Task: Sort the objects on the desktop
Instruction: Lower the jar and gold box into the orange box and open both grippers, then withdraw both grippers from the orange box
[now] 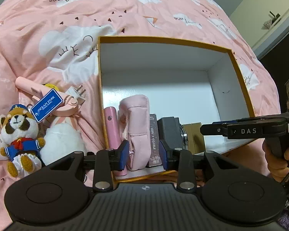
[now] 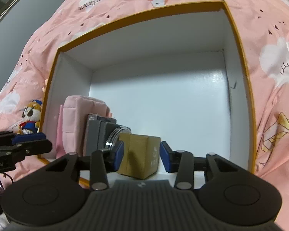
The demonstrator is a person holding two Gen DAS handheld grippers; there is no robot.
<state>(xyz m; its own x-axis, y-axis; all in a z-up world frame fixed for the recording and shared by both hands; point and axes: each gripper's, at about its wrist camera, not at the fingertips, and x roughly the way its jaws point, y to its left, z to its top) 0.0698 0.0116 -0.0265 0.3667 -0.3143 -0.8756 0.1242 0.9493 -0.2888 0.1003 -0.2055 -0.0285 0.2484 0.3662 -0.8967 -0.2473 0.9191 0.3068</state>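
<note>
My left gripper [image 1: 144, 155] hangs released over the pink pouch [image 1: 137, 129] inside the box [image 1: 240, 77]; my right gripper [image 2: 141, 156] straddles the brown carton [image 2: 140, 156], seemingly unclenched. Next I'd fetch the plush toy [image 1: 19, 132] off the bed, squeezing gently.

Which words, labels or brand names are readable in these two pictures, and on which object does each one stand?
"PaperCrane": printed on the pink bedsheet, seen upside down.
"OCEAN PARK": on the blue tag; its smaller lines are too small to read.
"PHOTO CARD", probably: on the slim purple box; partly blurred.
"DAS": on the right gripper.
Print on the brown box: too blurred to read.
</note>
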